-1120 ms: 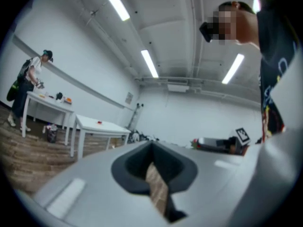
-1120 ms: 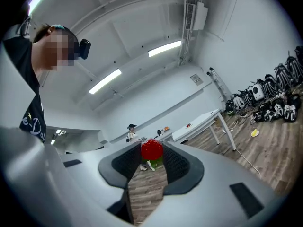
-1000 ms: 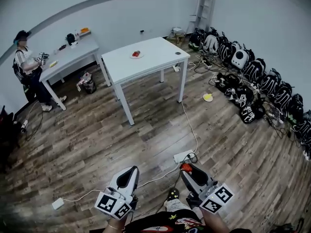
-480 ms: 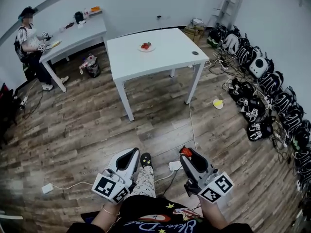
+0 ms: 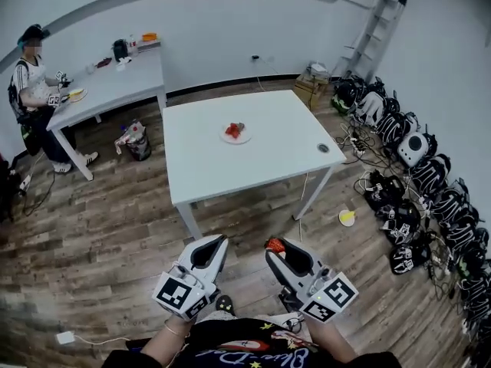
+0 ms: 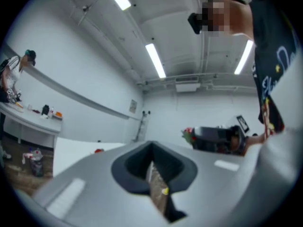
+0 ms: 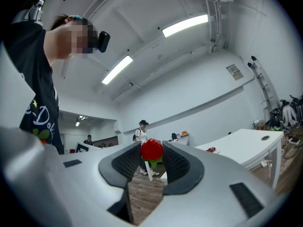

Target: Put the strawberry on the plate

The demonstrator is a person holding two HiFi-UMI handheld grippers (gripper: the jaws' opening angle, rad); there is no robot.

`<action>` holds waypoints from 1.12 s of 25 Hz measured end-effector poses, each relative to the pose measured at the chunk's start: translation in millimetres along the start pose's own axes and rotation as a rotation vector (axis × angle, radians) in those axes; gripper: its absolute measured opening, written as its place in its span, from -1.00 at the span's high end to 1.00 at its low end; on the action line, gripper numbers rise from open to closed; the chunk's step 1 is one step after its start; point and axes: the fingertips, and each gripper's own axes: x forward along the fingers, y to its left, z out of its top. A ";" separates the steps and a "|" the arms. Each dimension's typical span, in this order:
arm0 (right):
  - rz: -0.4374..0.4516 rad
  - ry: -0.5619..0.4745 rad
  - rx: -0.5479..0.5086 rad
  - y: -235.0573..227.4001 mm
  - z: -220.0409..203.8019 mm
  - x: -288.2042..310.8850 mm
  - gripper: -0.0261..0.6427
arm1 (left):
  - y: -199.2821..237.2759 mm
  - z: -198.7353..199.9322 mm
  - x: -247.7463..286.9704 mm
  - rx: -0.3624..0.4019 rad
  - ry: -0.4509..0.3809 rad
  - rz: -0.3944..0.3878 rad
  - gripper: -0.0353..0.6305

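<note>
The task is about half done, by my reading: the strawberry (image 7: 152, 149) is picked up but not yet delivered. It sits between the tips of the right gripper (image 5: 275, 245), held low in front of the person and short of the table (image 5: 207, 176), with bare floor between the two. The plate (image 5: 244, 139) lies well away near the middle of the table top, and there is already something red (image 5: 233, 129) on it, probably another berry, though it is too small to be sure. What remains is to carry the fruit up and over the near edge, bring it down above the plate beside or clear of the red item, and let go. In the right gripper view the jaws stand fairly wide apart, yet they are not free: the ribbed dark pads (image 7: 131, 162) press on either side of the strawberry, which fills the gap at the very tips with its green leaves hanging below. The grip looks shallow, right at the ends of the jaws, so I would judge a slip possible if the gripper tilts or jolts on the way. The left gripper (image 5: 219, 242) hangs beside the right one, also short of the table; its jaws are brought together to a thin slit with only floor showing through, and it holds nothing.
</note>
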 end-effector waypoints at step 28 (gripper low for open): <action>0.084 0.462 0.002 -428.5 -62.7 334.2 0.48 | 300.7 -40.9 319.8 -0.037 0.081 0.248 0.93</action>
